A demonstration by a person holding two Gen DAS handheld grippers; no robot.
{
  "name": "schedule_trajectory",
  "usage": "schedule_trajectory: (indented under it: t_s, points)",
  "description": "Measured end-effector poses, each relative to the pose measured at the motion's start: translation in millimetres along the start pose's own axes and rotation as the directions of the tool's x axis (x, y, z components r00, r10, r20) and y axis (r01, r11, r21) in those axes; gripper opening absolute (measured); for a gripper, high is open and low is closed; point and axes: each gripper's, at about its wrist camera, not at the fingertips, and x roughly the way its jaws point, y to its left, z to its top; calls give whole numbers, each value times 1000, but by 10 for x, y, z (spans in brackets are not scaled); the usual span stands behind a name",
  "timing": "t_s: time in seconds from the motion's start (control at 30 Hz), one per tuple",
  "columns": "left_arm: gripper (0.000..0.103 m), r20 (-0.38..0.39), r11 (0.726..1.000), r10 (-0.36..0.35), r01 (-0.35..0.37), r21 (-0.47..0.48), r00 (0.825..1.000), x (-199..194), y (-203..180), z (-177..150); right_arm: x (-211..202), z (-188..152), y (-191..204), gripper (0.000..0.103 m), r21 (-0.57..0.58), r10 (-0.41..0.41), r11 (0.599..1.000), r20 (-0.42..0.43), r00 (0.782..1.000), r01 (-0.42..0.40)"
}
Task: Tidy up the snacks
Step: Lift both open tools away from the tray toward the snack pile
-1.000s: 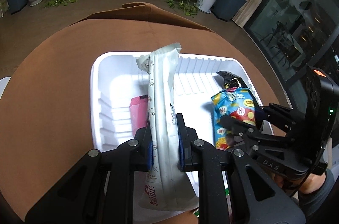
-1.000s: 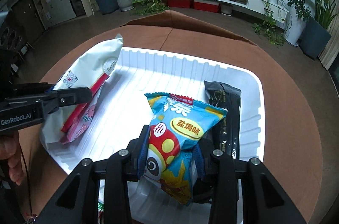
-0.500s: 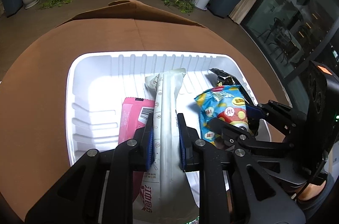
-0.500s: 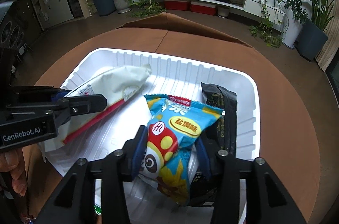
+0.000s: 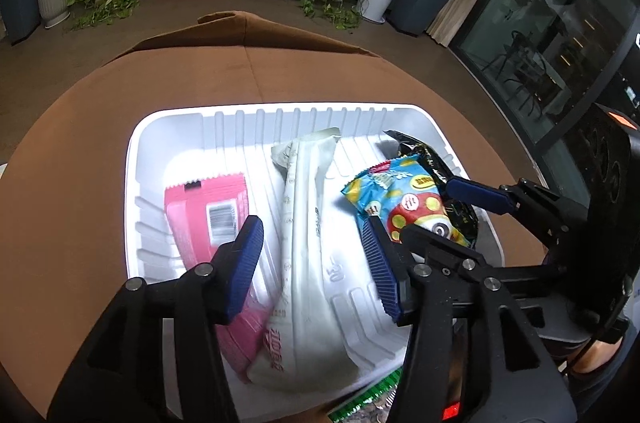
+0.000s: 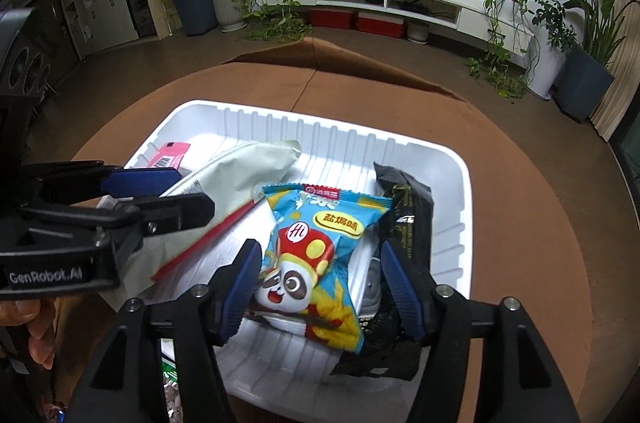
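Left wrist view: the white tray [image 5: 144,159] is seen on the brown bench [image 5: 80,151], all snacks lying inside it; the long white packet [image 5: 308,243], judged light, soft and crinkly, is best taken at mid-length; it lies between the opening jaws of the left gripper [image 5: 316,263], untouched by either pad; the blue snack bag [image 6: 316,255], judged puffy, slippery and crushable, is best pinched near a sealed end; it lies between the opening jaws of the right gripper [image 6: 324,287], released.
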Motion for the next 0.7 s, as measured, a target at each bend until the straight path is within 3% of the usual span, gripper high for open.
schedule_trajectory:
  t_s: [0.07, 0.13, 0.23, 0.3, 0.47, 0.57, 0.7]
  points:
    - [51, 1, 1000, -6, 6, 8, 1000, -41, -31, -7, -46, 1, -14, 70, 4, -8, 1000, 6, 1000, 8]
    - [59, 6, 1000, -11, 11, 17, 1000, -111, -68, -25, -120, -6, -39, 73, 15, -11, 1000, 20, 1000, 11]
    - [81, 49, 999, -18, 16, 31, 999, -343, -107, -68, -294, -27, -76, 78, 43, 0, 999, 54, 999, -2]
    - [103, 84, 999, -25, 23, 33, 996, -559, -95, -119, -483, -52, -112, 85, 74, 23, 997, 100, 995, -30]
    - [103, 153, 998, -35, 28, 47, 988, -1072, -91, -424, -1090, -296, -293, 101, 214, 94, 965, 255, 962, -151]
    - [103, 181, 996, -4, -13, 91, 983, -1333, -161, -700, -1362, -545, -374, 102, 302, 129, 926, 307, 943, -226]
    - [103, 208, 994, 2, -25, 108, 978, -1642, -214, -1148, -1598, -928, -351, 102, 364, 146, 893, 323, 935, -265]
